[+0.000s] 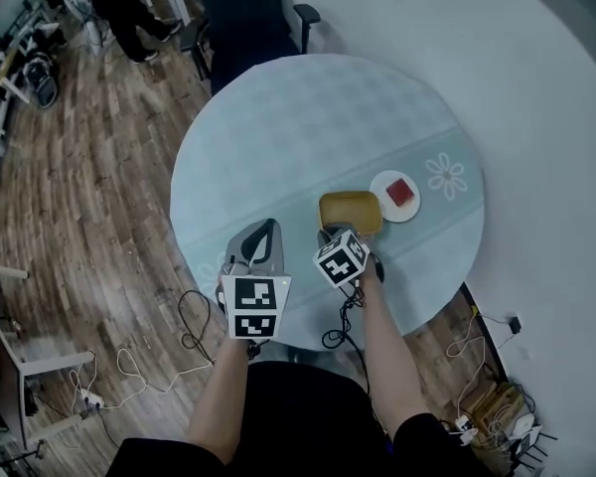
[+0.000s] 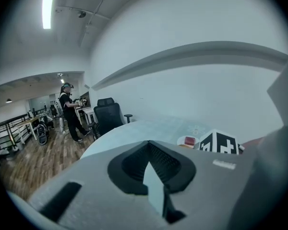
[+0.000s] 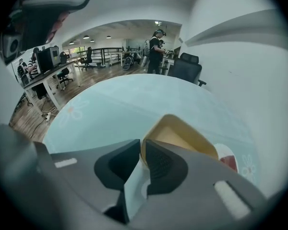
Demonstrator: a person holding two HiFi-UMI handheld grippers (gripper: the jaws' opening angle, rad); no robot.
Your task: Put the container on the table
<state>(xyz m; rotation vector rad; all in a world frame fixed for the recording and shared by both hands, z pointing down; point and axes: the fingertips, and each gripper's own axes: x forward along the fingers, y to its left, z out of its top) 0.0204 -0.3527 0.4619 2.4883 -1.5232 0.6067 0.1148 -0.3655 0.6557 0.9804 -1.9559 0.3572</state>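
Container (image 1: 350, 210) flat on bench (image 1: 278, 127), centre-right of frame, beside plate (image 1: 394, 196). Right tongs (image 3: 142, 147) narrow, pinching its near rim, presumably steadying the set-down. Left tongs (image 2: 149, 145) closed, empty, idle.

No legible text, label or number
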